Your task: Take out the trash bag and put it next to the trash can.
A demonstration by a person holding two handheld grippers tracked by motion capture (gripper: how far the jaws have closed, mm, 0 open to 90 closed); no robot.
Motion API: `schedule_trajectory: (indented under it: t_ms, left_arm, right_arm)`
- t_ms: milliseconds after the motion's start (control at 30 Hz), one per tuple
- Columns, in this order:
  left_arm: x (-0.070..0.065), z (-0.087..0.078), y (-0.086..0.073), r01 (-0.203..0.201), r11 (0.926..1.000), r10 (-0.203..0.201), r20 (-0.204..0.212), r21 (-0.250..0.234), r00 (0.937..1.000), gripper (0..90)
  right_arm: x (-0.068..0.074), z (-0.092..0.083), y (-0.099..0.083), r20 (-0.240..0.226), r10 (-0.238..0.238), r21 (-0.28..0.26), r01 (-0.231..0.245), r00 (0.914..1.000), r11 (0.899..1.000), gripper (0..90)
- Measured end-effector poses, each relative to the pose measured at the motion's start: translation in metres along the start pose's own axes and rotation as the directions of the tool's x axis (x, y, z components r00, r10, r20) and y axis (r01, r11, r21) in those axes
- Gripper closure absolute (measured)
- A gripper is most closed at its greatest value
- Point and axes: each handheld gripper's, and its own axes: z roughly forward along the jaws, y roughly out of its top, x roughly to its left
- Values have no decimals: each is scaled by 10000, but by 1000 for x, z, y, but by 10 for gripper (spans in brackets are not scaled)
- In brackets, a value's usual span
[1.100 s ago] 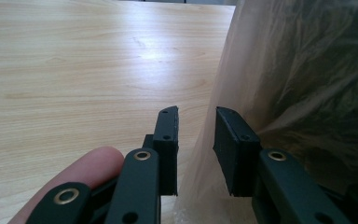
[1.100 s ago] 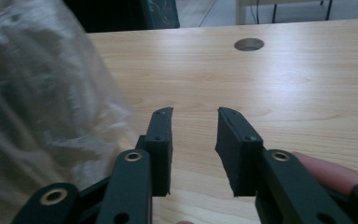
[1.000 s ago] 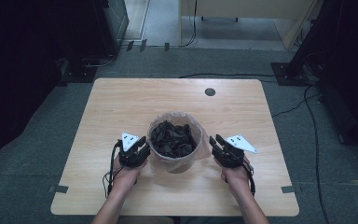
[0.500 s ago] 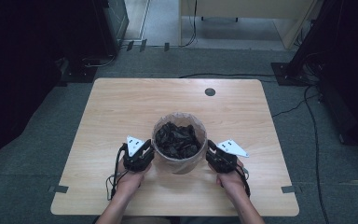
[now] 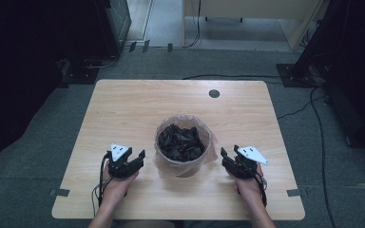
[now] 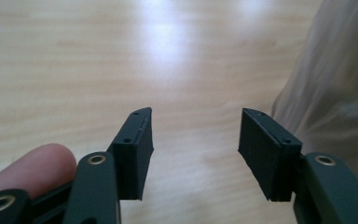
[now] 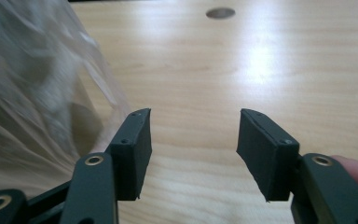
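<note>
A small round bin (image 5: 184,145) lined with a clear plastic bag stands on the wooden table (image 5: 123,109), full of dark crumpled stuff. My left gripper (image 5: 140,156) rests just left of the bin, open, nothing between its jaws; the bag's blurred side (image 6: 335,84) shows at the right of the left gripper view. My right gripper (image 5: 224,155) sits just right of the bin, also open and holding nothing. The bag (image 7: 32,79) fills the left of the right gripper view, next to the left fingertip (image 7: 133,149).
A dark round cable hole (image 5: 214,93) lies near the table's far edge. Grey carpet surrounds the table, with cables and dark furniture at the far right and left. Bare wood stretches beyond both grippers.
Both grippers have drawn apart from the bin's sides, the left one moving left and the right one moving right. The bin stays in place.
</note>
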Motion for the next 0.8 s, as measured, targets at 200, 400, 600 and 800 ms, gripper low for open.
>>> schedule_trajectory:
  t_ms: [200, 400, 600, 800]
  left_arm:
    - [-7, 6, -9, -465, 9974, 455, 178, 548, 9988, 385]
    - [-15, 12, -16, -949, 9907, 924, 296, 978, 9953, 345]
    - [-25, 15, -20, -1534, 9821, 1511, 289, 1096, 9881, 286]
    - [-35, 13, -23, -2460, 9597, 2338, 997, 1358, 9672, 227]
  right_arm:
    - [-3, 10, -8, -20, 178, 718, -176, 9998, 9973, 405]
    - [-6, 16, -13, 117, 216, 1234, -228, 9997, 9921, 401]
    - [-6, 18, -14, 85, 244, 1480, -254, 9997, 9887, 387]
    - [-6, 20, -16, 369, -230, 2020, 150, 9991, 9793, 375]
